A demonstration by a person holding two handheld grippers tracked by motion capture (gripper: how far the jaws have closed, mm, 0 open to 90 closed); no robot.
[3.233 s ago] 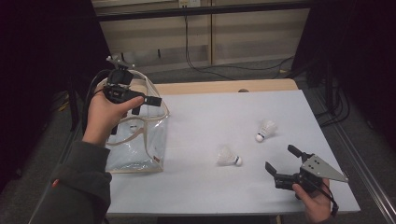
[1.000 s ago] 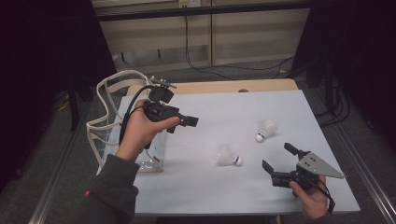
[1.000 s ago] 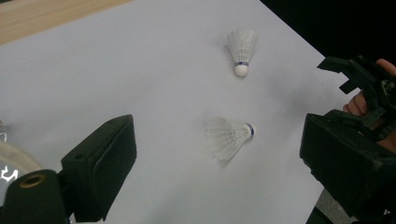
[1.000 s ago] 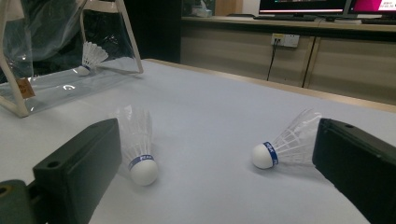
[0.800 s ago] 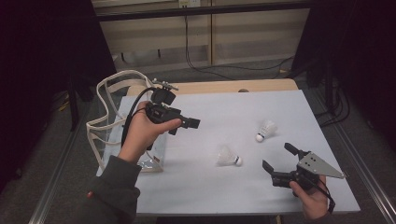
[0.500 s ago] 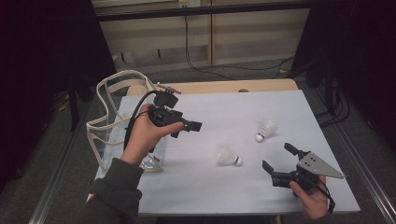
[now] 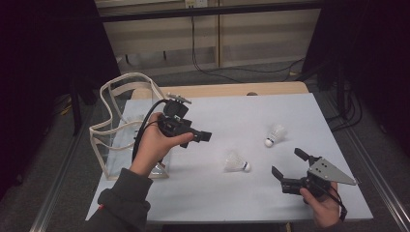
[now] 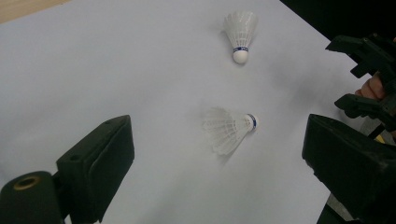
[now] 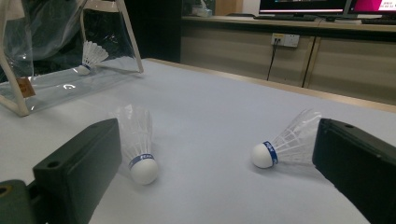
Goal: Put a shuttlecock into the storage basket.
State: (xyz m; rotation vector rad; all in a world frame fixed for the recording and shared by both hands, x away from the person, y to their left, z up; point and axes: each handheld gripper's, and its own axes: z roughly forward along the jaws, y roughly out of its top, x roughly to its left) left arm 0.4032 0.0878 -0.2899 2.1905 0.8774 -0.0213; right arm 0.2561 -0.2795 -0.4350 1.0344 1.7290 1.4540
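One shuttlecock (image 9: 91,57) already lies in the clear bag (image 7: 118,130); two remain on the table (image 7: 241,116), near one (image 8: 229,129) and far one (image 8: 240,32). I hold my left tool (image 7: 196,137) spread above them, right tool (image 7: 286,166) spread, empty.

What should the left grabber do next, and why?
Probably dip down toward the nearer shuttlecock. The left gripper is open and empty above the table, and that shuttlecock lies loose between its jaws in the left gripper view.

Office or lab: monitors (image 9: 303,5), wall sockets (image 9: 286,40), cables (image 7: 193,34).
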